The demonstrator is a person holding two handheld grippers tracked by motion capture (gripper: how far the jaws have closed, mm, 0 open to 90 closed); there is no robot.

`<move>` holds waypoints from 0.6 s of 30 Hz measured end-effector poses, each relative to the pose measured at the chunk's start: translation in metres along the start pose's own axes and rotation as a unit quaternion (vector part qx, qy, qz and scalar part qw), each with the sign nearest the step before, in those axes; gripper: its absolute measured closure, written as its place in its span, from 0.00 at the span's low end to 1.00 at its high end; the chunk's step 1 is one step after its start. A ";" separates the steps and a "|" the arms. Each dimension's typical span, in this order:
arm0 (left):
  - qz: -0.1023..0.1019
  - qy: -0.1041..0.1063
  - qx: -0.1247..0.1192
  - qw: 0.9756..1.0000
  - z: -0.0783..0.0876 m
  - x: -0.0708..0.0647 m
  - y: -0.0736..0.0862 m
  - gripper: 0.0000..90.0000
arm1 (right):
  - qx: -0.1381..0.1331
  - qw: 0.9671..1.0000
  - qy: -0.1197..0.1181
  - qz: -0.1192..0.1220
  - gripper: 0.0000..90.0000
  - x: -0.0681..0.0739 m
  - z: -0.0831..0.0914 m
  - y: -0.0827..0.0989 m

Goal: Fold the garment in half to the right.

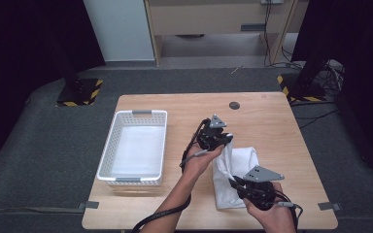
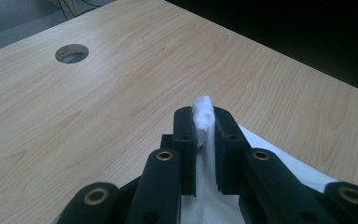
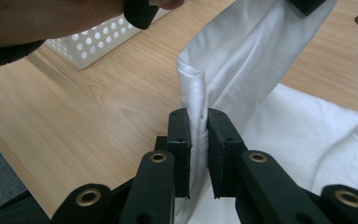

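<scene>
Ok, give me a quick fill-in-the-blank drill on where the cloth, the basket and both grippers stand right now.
1. Both the left gripper and the right gripper are shut on the white ____.
2. The white basket lies to the ____ of the cloth in the high view.
3. Nothing lies inside the basket; it is ____.
4. The round hole in the table lies on the ____ side of the cloth from the person.

Missing words: cloth; left; empty; far
</scene>
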State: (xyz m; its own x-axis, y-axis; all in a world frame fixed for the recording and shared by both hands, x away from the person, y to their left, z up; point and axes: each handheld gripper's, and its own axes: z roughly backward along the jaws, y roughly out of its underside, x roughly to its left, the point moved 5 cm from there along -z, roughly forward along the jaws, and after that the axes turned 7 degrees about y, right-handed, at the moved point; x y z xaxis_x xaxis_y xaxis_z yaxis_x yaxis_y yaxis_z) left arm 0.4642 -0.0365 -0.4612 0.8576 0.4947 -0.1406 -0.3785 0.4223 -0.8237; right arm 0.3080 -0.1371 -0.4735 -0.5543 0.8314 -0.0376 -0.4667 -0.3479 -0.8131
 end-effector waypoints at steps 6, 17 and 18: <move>0.001 0.011 -0.005 1.000 -0.006 0.002 0.004 0.90 | 0.005 1.000 0.002 -0.006 0.90 -0.004 -0.002 0.005; 0.003 0.025 -0.021 0.999 -0.020 0.008 0.015 0.89 | 0.015 1.000 0.004 -0.016 0.90 -0.007 -0.008 0.010; 0.006 0.026 -0.021 0.999 -0.021 0.008 0.016 0.89 | 0.018 1.000 0.004 -0.017 0.90 -0.007 -0.009 0.011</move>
State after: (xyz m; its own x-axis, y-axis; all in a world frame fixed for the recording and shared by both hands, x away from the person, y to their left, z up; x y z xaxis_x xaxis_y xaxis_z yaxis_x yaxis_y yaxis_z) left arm 0.4725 -0.0420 -0.4870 0.8702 0.4594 -0.1780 -0.3749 0.3831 -0.8442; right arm 0.3128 -0.1432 -0.4872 -0.5315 0.8469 -0.0146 -0.5098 -0.3336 -0.7930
